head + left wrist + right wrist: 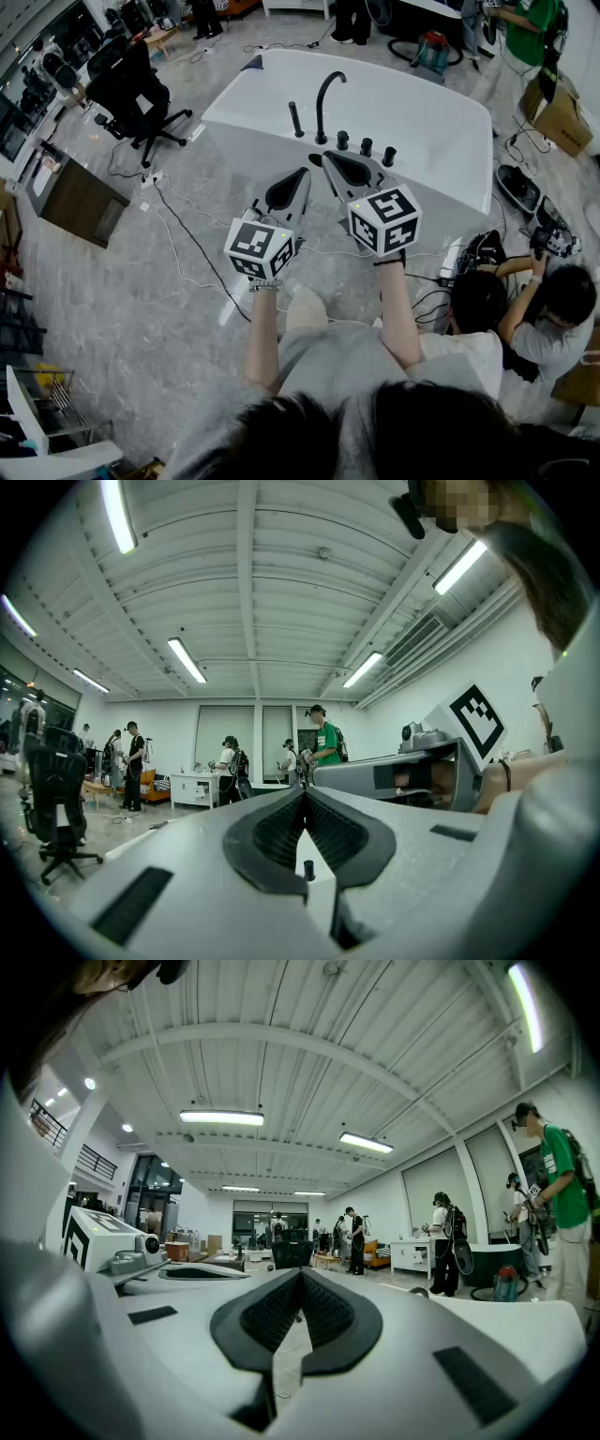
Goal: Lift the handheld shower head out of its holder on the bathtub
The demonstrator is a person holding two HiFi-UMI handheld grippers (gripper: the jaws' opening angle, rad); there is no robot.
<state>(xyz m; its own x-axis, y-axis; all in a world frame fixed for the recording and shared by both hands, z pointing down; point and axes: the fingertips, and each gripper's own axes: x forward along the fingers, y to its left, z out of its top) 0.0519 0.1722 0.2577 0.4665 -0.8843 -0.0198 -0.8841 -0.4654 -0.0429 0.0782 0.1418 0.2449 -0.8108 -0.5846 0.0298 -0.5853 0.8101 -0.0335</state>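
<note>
Approach is the step in hand; you hold the left claw (302,172) and the right claw (317,157) level, short of the bathtub (450,122), each closed on nothing; the shower head (296,119) stands upright in its holder on the near rim, left of the curved tap (326,98); next, open 1 claw and lower it around the handle; only the head view shows the shower head; the 2 gripper views show the closed tips and the room beyond.
</note>
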